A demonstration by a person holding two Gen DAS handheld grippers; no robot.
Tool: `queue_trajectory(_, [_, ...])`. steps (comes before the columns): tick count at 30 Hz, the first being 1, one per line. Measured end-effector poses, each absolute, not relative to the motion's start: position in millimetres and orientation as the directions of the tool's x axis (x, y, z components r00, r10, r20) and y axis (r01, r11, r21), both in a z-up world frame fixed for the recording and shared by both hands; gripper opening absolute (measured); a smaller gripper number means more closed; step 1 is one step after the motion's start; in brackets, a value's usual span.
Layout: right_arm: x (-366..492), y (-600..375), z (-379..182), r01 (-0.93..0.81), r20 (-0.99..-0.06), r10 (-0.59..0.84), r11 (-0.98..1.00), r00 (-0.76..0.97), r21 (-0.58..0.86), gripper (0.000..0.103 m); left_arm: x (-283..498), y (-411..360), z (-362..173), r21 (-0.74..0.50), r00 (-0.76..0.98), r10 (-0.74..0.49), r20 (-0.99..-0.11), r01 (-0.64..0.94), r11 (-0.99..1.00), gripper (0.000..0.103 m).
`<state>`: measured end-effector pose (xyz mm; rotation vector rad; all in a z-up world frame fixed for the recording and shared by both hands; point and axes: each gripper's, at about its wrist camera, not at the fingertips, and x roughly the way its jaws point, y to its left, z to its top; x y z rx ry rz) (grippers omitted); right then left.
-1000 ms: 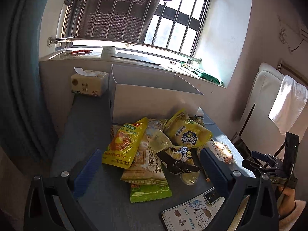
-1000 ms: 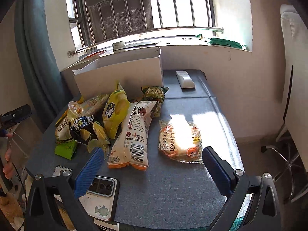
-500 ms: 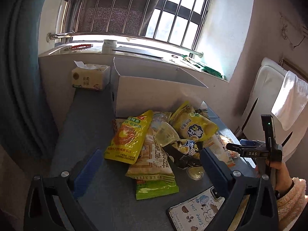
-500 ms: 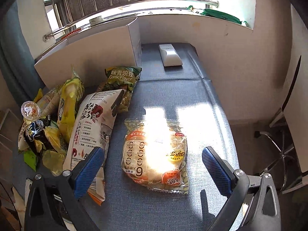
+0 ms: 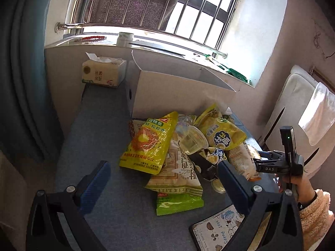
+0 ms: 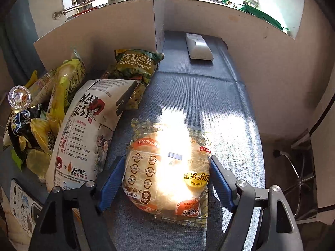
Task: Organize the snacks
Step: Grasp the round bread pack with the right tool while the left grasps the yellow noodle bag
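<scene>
"Garlic Flavor" on the green pea bag [image 6: 136, 62]; "6" on the bread packet [image 6: 167, 167]; "DAS" — right claw [image 5: 270, 168]; "HOT" — phone case [image 5: 219, 228].

Clear-wrapped round rice-cracker pack [image 6: 167, 171], orange and yellow labels, lying flat on blue-grey cloth at 6 o'clock of the right wrist view, washed out by sunlight. White tall bag with red and black print [image 6: 88, 133] lying slanted just beside it at 9 o'clock, lower corner close to the pack. Green "Garlic Flavor" pea bag [image 6: 136, 67] at 11 o'clock, propped against the white cardboard box [image 6: 100, 39]. Yellow chip bags and a clear jelly cup [image 6: 19, 98] heaped at 9 to 10 o'clock. In the left wrist view, large yellow bag [image 5: 149, 144] at centre, overlapping a pale bag [image 5: 175, 173] atop a lime-green packet [image 5: 178, 204] toward 6 o'clock.
</scene>
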<state>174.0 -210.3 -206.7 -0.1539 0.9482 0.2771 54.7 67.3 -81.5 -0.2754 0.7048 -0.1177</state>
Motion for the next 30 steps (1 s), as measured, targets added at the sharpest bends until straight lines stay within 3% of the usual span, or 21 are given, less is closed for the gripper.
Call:
queue_trajectory(7, [146.1, -220.1, -184.7, -0.271, -0.775, 0.158, 0.962, 0.611, -0.017, 0.080, 74.3, 76.3, -83.4, -0.288, 0.735, -0.227, -0.639, 0.045, 0.957, 0.103])
queue_trajectory(12, [100.1, -236.0, -145.7, -0.304, -0.663, 0.336, 0.938, 0.669, 0.169, 0.080, 117.1, 90.6, -96.4, -0.343, 0.674, -0.304, -0.673, 0.080, 0.936, 0.103])
queue_trajectory(17, [69.7, -212.4, -125.2, -0.410, -0.563, 0.462, 0.884, 0.685, 0.227, 0.080, 160.1, 103.0, -120.5, -0.411, 0.590, -0.371, -0.717, 0.073, 0.909, 0.103])
queue_trajectory(24, [49.7, -174.2, -125.8, -0.508, -0.567, 0.511, 0.842, 0.646, 0.180, 0.080, 186.6, 102.6, -145.9, -0.454, 0.502, -0.435, -0.748, 0.092, 0.886, 0.100])
queue_trajectory(25, [51.8, -173.8, -129.9, -0.511, -0.574, 0.514, 0.840, 0.638, 0.183, 0.080, 185.2, 103.0, -145.5, -0.469, 0.504, -0.452, -0.736, 0.101, 0.877, 0.089])
queue_trajectory(26, [51.4, -172.5, -131.3, -0.512, -0.578, 0.514, 0.839, 0.634, 0.186, 0.080, 183.2, 104.8, -144.4, -0.517, 0.502, -0.501, -0.705, 0.121, 0.848, 0.070])
queue_trajectory(30, [54.1, -171.0, -134.3, -0.519, -0.581, 0.529, 0.830, 0.619, 0.203, 0.080, 172.0, 106.3, -133.4, -0.499, 0.542, -0.488, -0.685, 0.140, 0.855, 0.042])
